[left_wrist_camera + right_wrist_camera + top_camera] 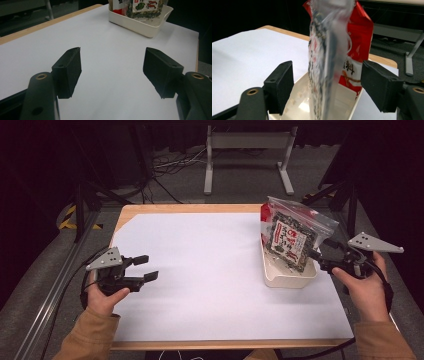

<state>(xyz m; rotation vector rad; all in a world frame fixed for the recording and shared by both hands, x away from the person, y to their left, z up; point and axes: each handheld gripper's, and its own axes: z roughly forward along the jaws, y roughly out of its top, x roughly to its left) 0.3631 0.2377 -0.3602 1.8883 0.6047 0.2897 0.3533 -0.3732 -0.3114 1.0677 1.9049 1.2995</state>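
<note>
A clear zip bag (292,237) of dark snack stands upright in a cream tray (290,281) at the table's right side, with a red packet (265,215) behind it. My right gripper (319,257) is at the tray's right edge, open. In the right gripper view the clear bag (324,62) stands between the jaws of the right gripper (327,82), apart from both pads, and the red packet (359,37) is behind it. My left gripper (147,268) is open over the white sheet at the left with nothing between its jaws (112,67).
A white sheet (210,270) covers most of the wooden table (150,209). From the left gripper view the tray (140,26) lies far ahead across the bare sheet. A metal stand (247,155) and cables lie on the floor beyond the table.
</note>
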